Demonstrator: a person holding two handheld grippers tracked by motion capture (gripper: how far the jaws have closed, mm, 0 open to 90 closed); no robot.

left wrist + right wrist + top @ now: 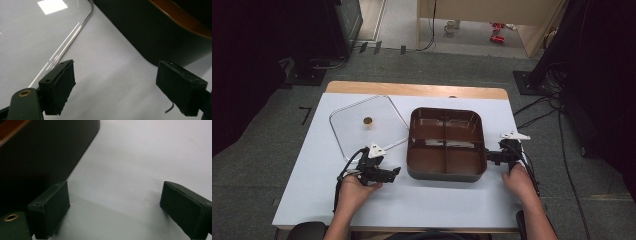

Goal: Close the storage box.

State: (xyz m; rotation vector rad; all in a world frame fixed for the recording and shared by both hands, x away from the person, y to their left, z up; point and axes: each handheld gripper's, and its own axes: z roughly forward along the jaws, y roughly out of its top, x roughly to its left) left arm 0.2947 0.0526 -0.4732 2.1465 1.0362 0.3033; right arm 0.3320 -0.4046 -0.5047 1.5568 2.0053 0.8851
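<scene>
One brown four-compartment tray (446, 172) and one clear lid (362, 135) (gold knob) are set mid-table on white sheeting (422, 202); left gripper (395, 173) and right gripper (488, 156) are held wide, empty; grey carpet (262, 165) surrounds.

Brown tray (446, 172) between two grippers

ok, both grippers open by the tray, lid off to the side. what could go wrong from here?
1. The clear lid lies flat on the white table and is hard to see; the left gripper, open beside its near edge, might slide off the thin rim.
2. The brown tray looks light and sits loose; the right gripper, open at its right wall, could push it rather than grip it.
3. A knock could send the tray onto the lid's edge.
</scene>
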